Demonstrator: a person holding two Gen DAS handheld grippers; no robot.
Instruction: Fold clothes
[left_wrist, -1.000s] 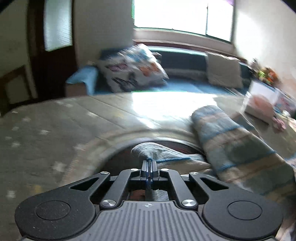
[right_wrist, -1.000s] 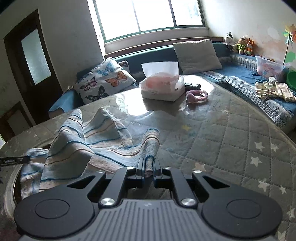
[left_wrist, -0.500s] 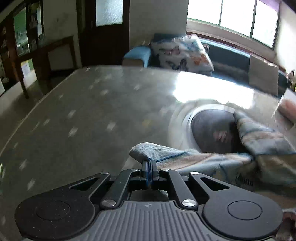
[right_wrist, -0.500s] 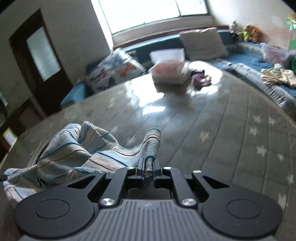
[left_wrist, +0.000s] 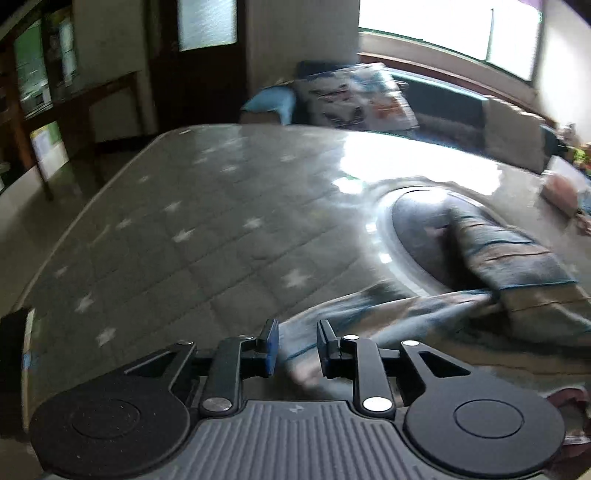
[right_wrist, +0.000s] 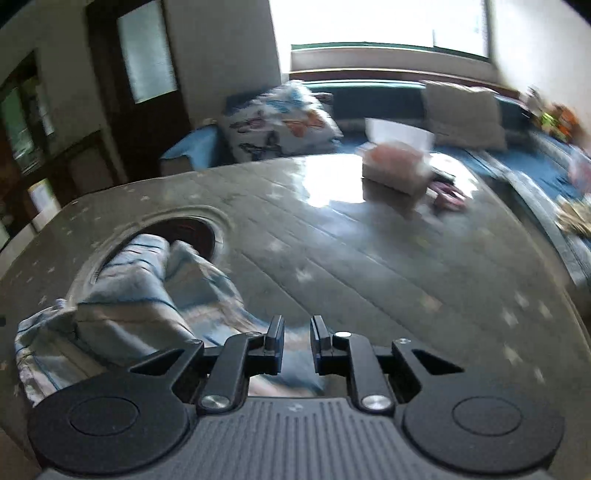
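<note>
With both the left claw (left_wrist: 294, 345) and the right claw (right_wrist: 297, 341) parted and gripping nothing, the striped cloth (right_wrist: 125, 295) is left bunched just ahead on the bench (left_wrist: 184, 236), where a fold could be spoiled if a crumpled layer is pinched blind.

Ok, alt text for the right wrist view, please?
The right tongs are open, low over a crumpled striped cloth on a star-quilted table. The cloth trails into a round opening in the tabletop; a tissue box sits farther back.
</note>
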